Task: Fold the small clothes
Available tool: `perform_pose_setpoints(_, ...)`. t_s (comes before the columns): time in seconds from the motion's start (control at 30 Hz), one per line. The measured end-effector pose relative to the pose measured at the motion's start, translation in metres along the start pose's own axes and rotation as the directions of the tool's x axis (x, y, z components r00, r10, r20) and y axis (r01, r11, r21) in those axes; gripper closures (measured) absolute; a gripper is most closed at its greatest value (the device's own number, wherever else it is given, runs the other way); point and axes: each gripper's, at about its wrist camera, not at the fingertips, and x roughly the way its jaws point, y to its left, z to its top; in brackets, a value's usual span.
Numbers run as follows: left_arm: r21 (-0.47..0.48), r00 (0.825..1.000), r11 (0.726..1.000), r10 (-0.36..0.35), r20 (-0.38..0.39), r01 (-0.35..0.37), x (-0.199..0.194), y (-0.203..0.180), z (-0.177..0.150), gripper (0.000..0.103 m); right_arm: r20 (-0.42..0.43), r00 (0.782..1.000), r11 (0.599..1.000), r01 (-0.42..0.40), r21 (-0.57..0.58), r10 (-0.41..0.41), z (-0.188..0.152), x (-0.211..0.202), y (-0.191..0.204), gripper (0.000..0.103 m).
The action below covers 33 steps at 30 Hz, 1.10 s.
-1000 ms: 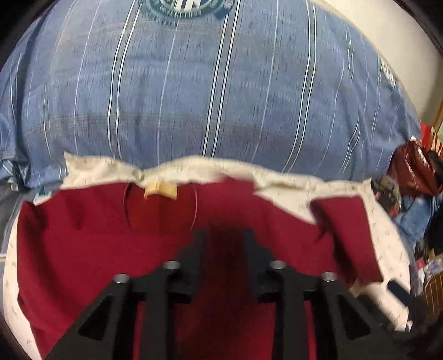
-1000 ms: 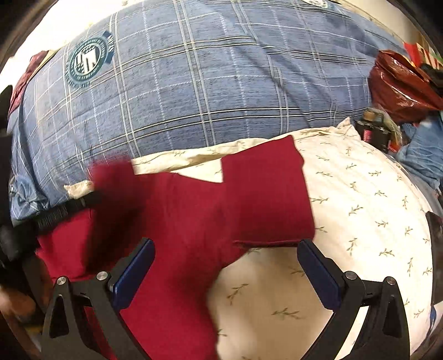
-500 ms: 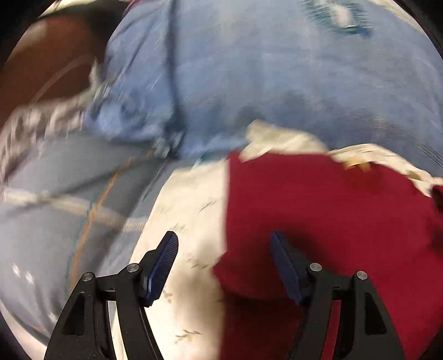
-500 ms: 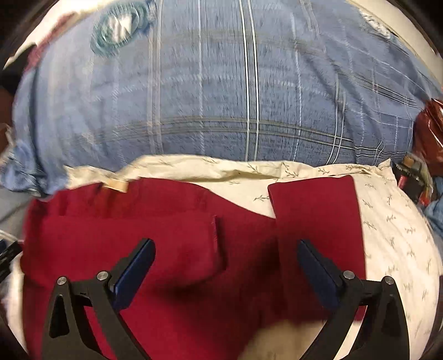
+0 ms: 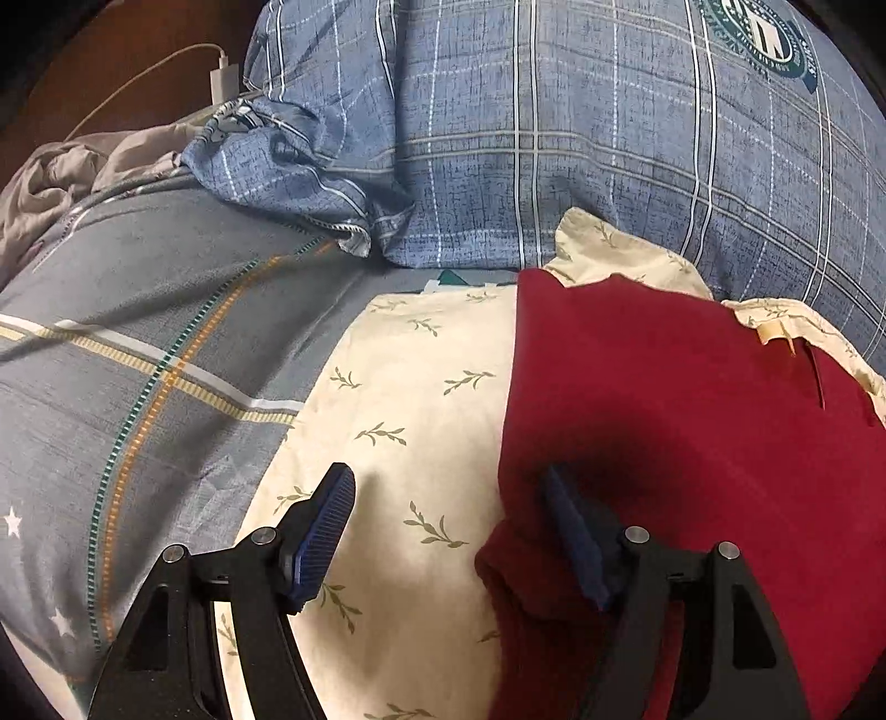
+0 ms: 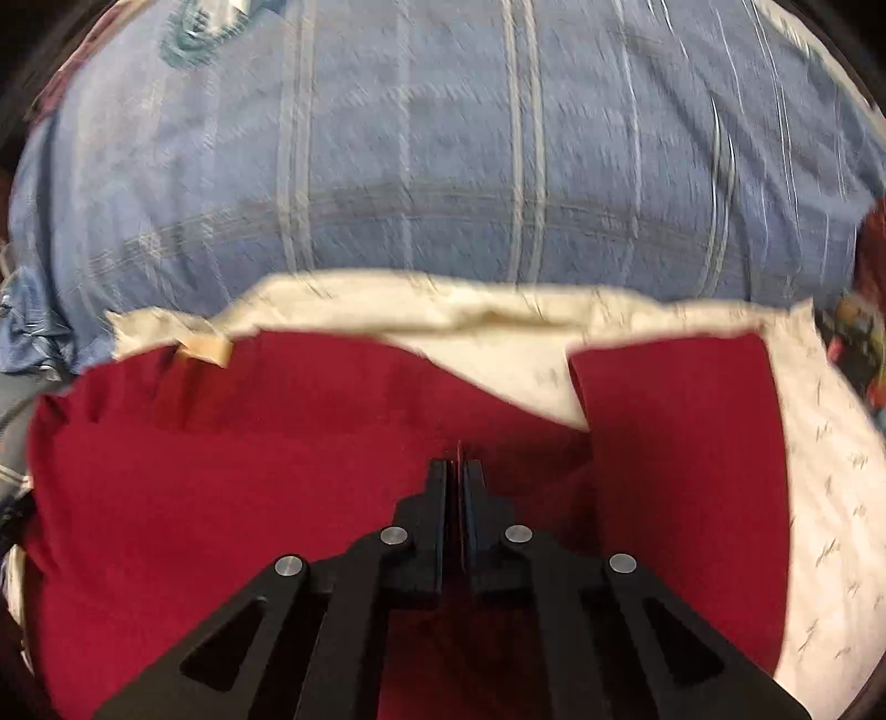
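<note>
My left gripper [image 5: 448,518] stands wide open with nothing between its jaws; its left blue pad [image 5: 324,531] hovers over the cream leaf-print pillow [image 5: 410,399] and its right pad sits at the folded left edge of the red shirt [image 5: 692,421]. My right gripper [image 6: 457,471] is pressed fully together, and a thin sliver of red cloth shows between its fingertips, so it is pinching the red shirt [image 6: 249,471] near the base of the right sleeve [image 6: 686,432].

The shirt lies flat on the pillow, its left side turned in to a straight edge, while its right sleeve lies spread out toward the pillow's right side. A tan neck label [image 6: 207,349] shows at the collar near the far edge.

Beyond the pillow rises a blue plaid duvet [image 5: 554,138] with a round green emblem [image 5: 767,41]. To the left lies a grey sheet [image 5: 138,310] with orange and green stripes, and past it a white charger and cable [image 5: 221,77] rest against dark wood. The right wrist view is blurred.
</note>
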Motion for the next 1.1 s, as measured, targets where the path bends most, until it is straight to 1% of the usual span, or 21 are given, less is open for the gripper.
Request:
perform_pose_setpoints(0.03, -0.002, 1.0, 1.0, 0.001, 0.017, -0.001, -0.008, -0.001, 0.0, 0.034, -0.004, 1.0, 1.0, -0.012, 0.024, 0.013, -0.002, 0.0, -0.005, 0.097)
perform_pose_setpoints(0.1, -0.001, 0.998, 1.0, 0.001, 0.059, -0.001, -0.021, -0.004, 0.0, 0.035, 0.008, 0.999, 0.996, -0.031, 0.079, 0.031, -0.004, -0.014, -0.015, 0.08)
perform_pose_setpoints(0.17, -0.002, 0.994, 1.0, -0.009, 0.11, 0.009, -0.034, -0.008, 0.003, 0.034, 0.04, 0.999, 0.997, -0.01, 0.076, 0.007, -0.004, -0.032, -0.017, 0.07)
perform_pose_setpoints(0.23, -0.013, 0.989, 0.999, -0.033, 0.144, 0.036, -0.043, -0.012, 0.005, 0.034, 0.077, 0.997, 0.999, -0.018, 0.048, 0.014, -0.004, -0.05, -0.01, 0.068)
perform_pose_setpoints(0.27, -0.014, 0.988, 0.999, -0.045, 0.149, 0.048, -0.044, -0.015, 0.006, 0.034, 0.074, 0.997, 0.999, -0.035, 0.029, 0.033, -0.004, -0.054, -0.004, 0.068)
perform_pose_setpoints(0.33, 0.005, 0.991, 0.998, -0.057, 0.124, 0.057, -0.037, -0.022, 0.004, 0.034, 0.029, 0.996, 0.996, -0.084, -0.029, 0.085, -0.005, -0.047, 0.013, 0.069)
perform_pose_setpoints(0.37, 0.02, 0.993, 0.998, -0.057, 0.104, 0.055, -0.032, -0.027, 0.003, 0.034, 0.005, 0.995, 0.995, -0.095, -0.038, 0.095, -0.007, -0.042, 0.019, 0.07)
perform_pose_setpoints(0.47, 0.08, 0.999, 0.996, -0.031, 0.008, 0.031, -0.005, -0.04, -0.005, 0.033, -0.069, 0.995, 0.996, -0.072, -0.059, 0.068, -0.016, -0.014, 0.037, 0.07)
perform_pose_setpoints(0.5, 0.098, 1.0, 0.995, -0.022, -0.014, 0.024, 0.002, -0.043, -0.008, 0.033, -0.054, 0.998, 0.996, -0.05, -0.078, 0.046, -0.02, -0.011, 0.041, 0.069)
perform_pose_setpoints(0.53, 0.1, 1.0, 0.995, -0.021, -0.013, 0.023, 0.003, -0.044, -0.008, 0.033, -0.036, 0.999, 0.995, -0.021, -0.098, 0.017, -0.021, -0.013, 0.046, 0.069)
perform_pose_setpoints(0.57, 0.096, 1.0, 0.995, -0.024, -0.007, 0.025, 0.002, -0.043, -0.007, 0.033, -0.042, 0.999, 0.993, -0.007, -0.122, 0.002, -0.022, -0.014, 0.05, 0.067)
perform_pose_setpoints(0.63, 0.086, 0.999, 0.996, -0.032, 0.001, 0.032, -0.003, -0.04, -0.005, 0.034, -0.067, 0.997, 0.991, -0.039, -0.125, 0.03, -0.019, -0.021, 0.048, 0.059)
perform_pose_setpoints(0.67, 0.083, 0.999, 0.996, -0.031, 0.01, 0.03, -0.005, -0.039, -0.005, 0.034, -0.079, 0.995, 0.992, -0.063, -0.11, 0.054, -0.018, -0.025, 0.044, 0.054)
perform_pose_setpoints(0.73, 0.082, 0.999, 0.996, -0.032, 0.038, 0.029, -0.016, -0.038, -0.004, 0.034, -0.076, 0.995, 0.995, -0.076, -0.068, 0.07, -0.015, -0.039, 0.032, 0.052)
perform_pose_setpoints(0.8, 0.09, 0.996, 0.995, -0.044, 0.075, 0.037, -0.028, -0.039, -0.004, 0.034, -0.05, 0.998, 0.998, -0.038, -0.042, 0.036, -0.016, -0.065, 0.016, 0.037)
perform_pose_setpoints(0.83, 0.094, 0.995, 0.995, -0.045, 0.09, 0.037, -0.031, -0.039, -0.005, 0.034, -0.035, 0.999, 0.999, -0.029, -0.028, 0.028, -0.018, -0.075, 0.01, 0.034)
perform_pose_setpoints(0.9, 0.101, 0.992, 0.994, -0.048, 0.115, 0.036, -0.04, -0.038, -0.008, 0.034, 0.018, 1.0, 0.999, -0.008, 0.038, 0.007, -0.029, -0.104, -0.014, 0.023)
perform_pose_setpoints(0.93, 0.098, 0.992, 0.994, -0.053, 0.119, 0.041, -0.043, -0.037, -0.009, 0.033, 0.057, 0.998, 0.997, 0.0, 0.071, -0.004, -0.034, -0.113, -0.027, 0.019)
perform_pose_setpoints(0.97, 0.093, 0.991, 0.995, -0.056, 0.118, 0.046, -0.045, -0.037, -0.01, 0.034, 0.073, 0.997, 0.993, 0.021, 0.116, -0.03, -0.042, -0.12, -0.042, 0.012)
perform_pose_setpoints(1.07, 0.078, 0.992, 0.996, -0.06, 0.108, 0.052, -0.045, -0.036, -0.011, 0.034, 0.078, 0.99, 0.973, 0.097, 0.209, -0.116, -0.056, -0.121, -0.082, 0.01)
perform_pose_setpoints(1.1, 0.079, 0.993, 0.996, -0.058, 0.106, 0.05, -0.045, -0.037, -0.011, 0.034, 0.045, 0.991, 0.962, 0.108, 0.252, -0.123, -0.059, -0.113, -0.096, 0.01)
